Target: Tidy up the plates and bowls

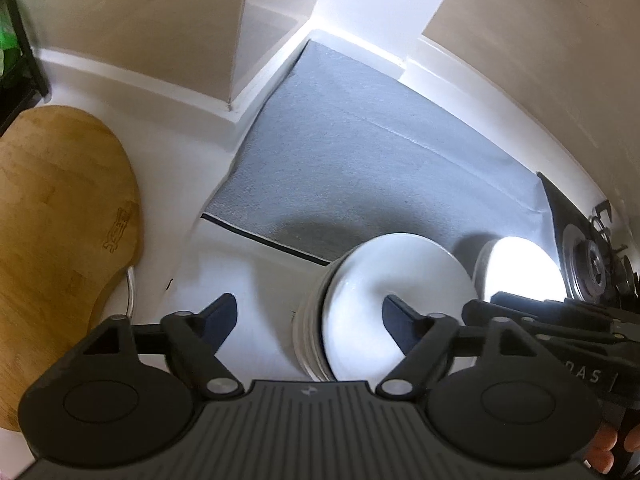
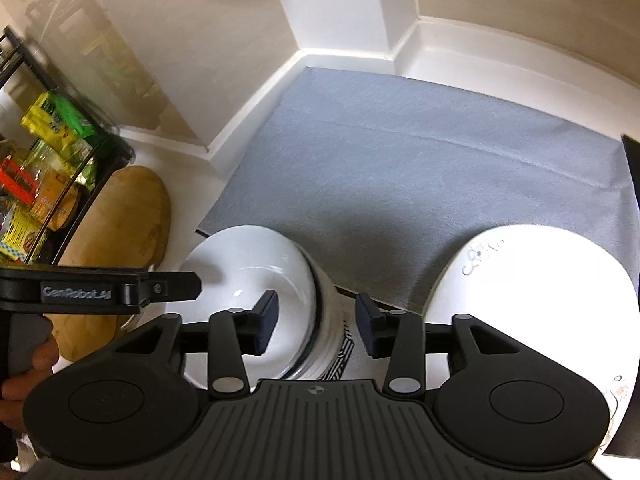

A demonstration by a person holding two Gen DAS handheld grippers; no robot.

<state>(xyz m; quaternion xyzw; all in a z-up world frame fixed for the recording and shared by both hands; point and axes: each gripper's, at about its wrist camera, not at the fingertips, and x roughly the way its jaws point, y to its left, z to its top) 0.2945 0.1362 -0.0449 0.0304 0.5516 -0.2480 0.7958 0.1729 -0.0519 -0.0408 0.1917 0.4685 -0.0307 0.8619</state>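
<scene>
Both spread, empty: left gripper [image 1: 308,316] left of bowl stack [image 1: 384,300]; right gripper [image 2: 316,322] straddling stack rim, plate [image 2: 536,292] beside.

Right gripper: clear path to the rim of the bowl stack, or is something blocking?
Probably yes. The right gripper is open, with the bowl stack's right rim between its fingers and nothing in the gap. The left gripper hovers at the stack's other side, and the plate sits apart.
</scene>
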